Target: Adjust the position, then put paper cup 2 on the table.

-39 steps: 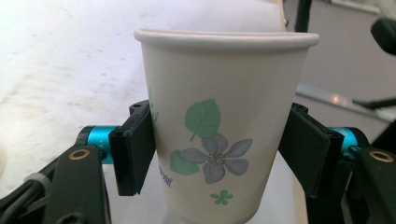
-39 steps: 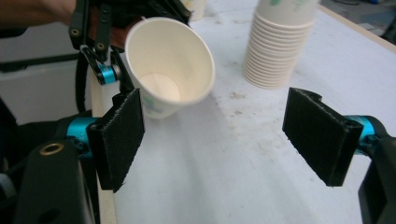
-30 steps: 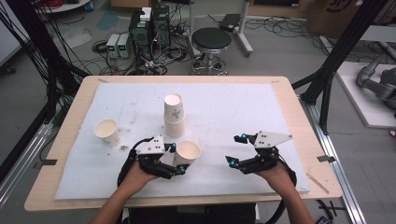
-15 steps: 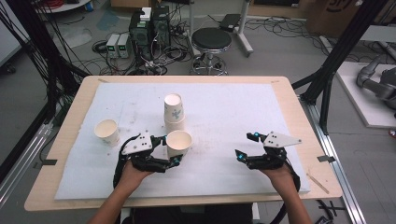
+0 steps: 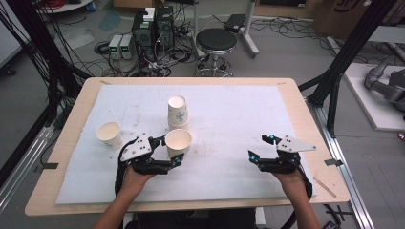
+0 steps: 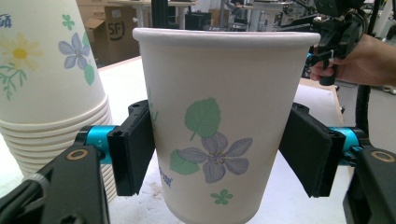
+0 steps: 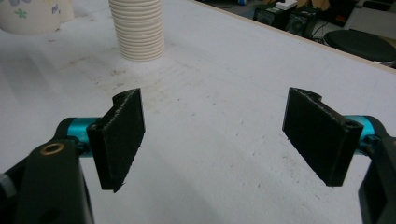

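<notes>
Left gripper view looks along the left gripper (image 6: 219, 154), whose two black pads (image 6: 133, 149) stand on either side of a paper cup (image 6: 219, 126) printed with a purple flower and green leaves; the left pad presses the cup's wall, the right pad sits at its other side, and the cup is upright and clamped between them with its foot just off the white mat (image 6: 275, 196). Just left of the held cup stands a stack of cups (image 6: 51, 93) with the same flower print. Farther right is the person's other hand (image 6: 355, 63). From the high view, the left gripper (image 5: 165, 155) holds the cup (image 5: 178, 141) near the middle of the table (image 5: 296, 95), just on the near side of the stack (image 5: 177, 112); a single cup (image 5: 109, 134) stands to the left, well apart. The right gripper (image 5: 260, 149) lies near the right edge of the mat, its jaws wide apart with nothing between them, well apart from all the cups. Right gripper view shows bare mat between its pads (image 7: 122, 135) and the stack (image 7: 137, 28) far off.
</notes>
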### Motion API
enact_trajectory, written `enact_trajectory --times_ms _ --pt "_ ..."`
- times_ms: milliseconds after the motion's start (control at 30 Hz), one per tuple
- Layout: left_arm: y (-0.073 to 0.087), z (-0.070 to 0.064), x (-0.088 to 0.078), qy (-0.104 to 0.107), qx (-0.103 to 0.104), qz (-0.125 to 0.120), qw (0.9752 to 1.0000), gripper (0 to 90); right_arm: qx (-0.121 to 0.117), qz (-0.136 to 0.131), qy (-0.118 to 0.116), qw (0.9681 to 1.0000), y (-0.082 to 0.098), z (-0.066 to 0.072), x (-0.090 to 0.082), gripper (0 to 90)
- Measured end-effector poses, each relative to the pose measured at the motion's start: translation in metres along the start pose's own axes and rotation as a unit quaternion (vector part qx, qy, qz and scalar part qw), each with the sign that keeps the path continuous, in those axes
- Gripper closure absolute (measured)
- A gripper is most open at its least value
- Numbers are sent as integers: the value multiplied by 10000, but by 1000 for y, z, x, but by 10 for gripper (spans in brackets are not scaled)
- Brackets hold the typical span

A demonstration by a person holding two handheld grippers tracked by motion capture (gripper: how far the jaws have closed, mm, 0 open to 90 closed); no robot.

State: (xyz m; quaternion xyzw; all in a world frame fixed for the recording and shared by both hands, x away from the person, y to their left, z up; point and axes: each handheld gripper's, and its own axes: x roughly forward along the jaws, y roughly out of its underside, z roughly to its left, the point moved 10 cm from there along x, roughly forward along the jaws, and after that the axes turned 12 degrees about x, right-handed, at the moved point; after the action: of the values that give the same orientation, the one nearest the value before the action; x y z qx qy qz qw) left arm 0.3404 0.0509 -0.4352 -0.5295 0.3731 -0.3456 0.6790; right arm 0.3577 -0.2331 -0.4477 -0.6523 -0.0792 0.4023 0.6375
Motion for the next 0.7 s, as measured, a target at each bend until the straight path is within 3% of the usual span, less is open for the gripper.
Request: enact_trajectory --times_ms 333,600,700 --pt "1 -3 11 31 21 61 10000 302 26 -57 50 10000 0 -3 -6 216" --pt "2 2 42 -1 -52 100 9999 303 81 -133 146 9998 -3 -9 -9 216" --pt "1 1 58 -16 -226 37 9997 305 48 -143 135 9998 -4 -9 -9 216"
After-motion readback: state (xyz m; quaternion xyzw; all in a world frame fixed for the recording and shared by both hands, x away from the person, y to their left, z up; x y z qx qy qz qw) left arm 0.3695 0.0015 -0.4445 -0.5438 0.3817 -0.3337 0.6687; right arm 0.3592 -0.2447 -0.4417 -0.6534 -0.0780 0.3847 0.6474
